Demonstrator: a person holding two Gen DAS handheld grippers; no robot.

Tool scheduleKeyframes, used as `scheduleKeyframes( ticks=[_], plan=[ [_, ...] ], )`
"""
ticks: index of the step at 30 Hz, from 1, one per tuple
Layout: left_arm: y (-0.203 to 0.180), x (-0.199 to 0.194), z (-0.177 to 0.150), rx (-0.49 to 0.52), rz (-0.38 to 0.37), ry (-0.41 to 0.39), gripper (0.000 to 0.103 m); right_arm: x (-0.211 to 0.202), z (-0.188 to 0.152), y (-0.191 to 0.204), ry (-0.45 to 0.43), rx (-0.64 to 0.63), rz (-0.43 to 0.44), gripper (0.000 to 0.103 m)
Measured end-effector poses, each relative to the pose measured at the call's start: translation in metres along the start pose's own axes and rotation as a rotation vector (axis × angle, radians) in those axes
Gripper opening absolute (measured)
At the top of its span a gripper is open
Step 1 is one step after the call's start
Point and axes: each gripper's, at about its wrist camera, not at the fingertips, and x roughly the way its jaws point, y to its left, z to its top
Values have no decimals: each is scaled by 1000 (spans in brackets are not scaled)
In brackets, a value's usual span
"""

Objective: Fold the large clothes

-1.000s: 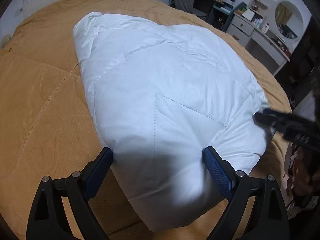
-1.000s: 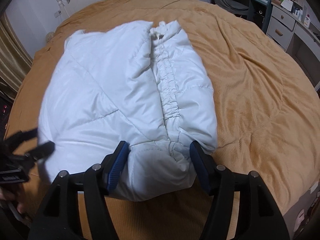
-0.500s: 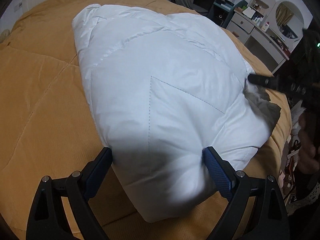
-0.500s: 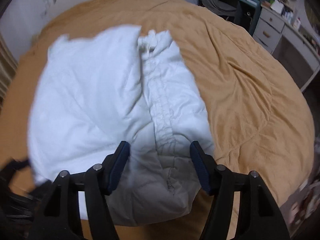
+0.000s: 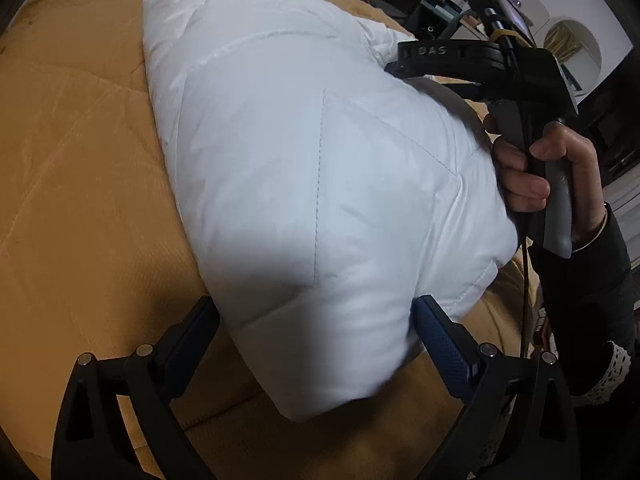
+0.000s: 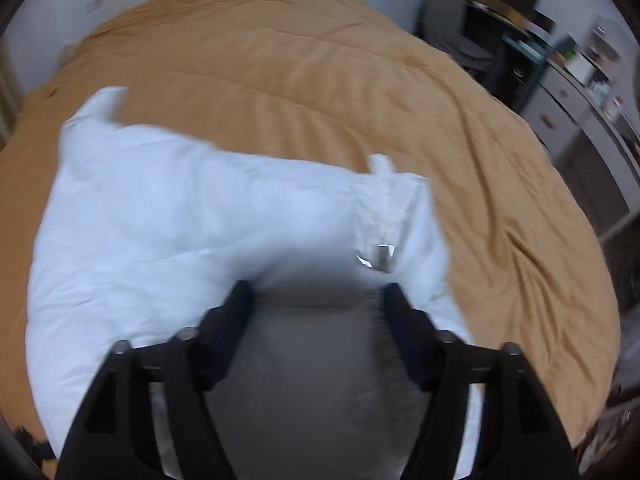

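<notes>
The left hand-held gripper straddles the near end of a puffy white quilted down jacket; its blue-padded jaws are opening, with the fabric bulging between them. The folded jacket lies on a mustard-yellow corduroy bedspread covering the bed. The right hand-held gripper, gripped by a person's hand in a dark sleeve, sits over the jacket's far side; its jaws are opening too, with white fabric between them in a blurred view. A grey drawer desk stands beyond the bed.
</notes>
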Motion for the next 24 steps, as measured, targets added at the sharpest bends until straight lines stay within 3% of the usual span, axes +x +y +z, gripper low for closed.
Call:
scheduleKeyframes(
  ticks=[4, 6, 7, 10, 11, 16, 21, 24],
  plan=[
    [26, -13, -4, -103, -145, 5, 97, -17, -10, -48, 50, 174, 172, 83],
    [48, -31, 0, -193, -222, -60, 97, -45, -28, -69, 40, 266, 284, 87],
    [60, -41, 4, -240, -259, -97, 97, -59, -43, -75, 37, 304, 336, 94],
    [93, -59, 20, -339, -284, -164, 98, -80, -89, -99, 80, 416, 510, 99],
    [103, -59, 27, -357, -282, -169, 98, -80, -89, -99, 80, 416, 510, 99],
    [143, -28, 67, -417, -390, -164, 98, -56, -138, -117, 209, 501, 555, 99],
    [169, 21, 105, -516, -535, -159, 98, -12, -165, -114, 273, 657, 880, 99],
    [177, 44, 123, -511, -531, -133, 99, 7, -159, -98, 283, 611, 919, 103]
  ],
)
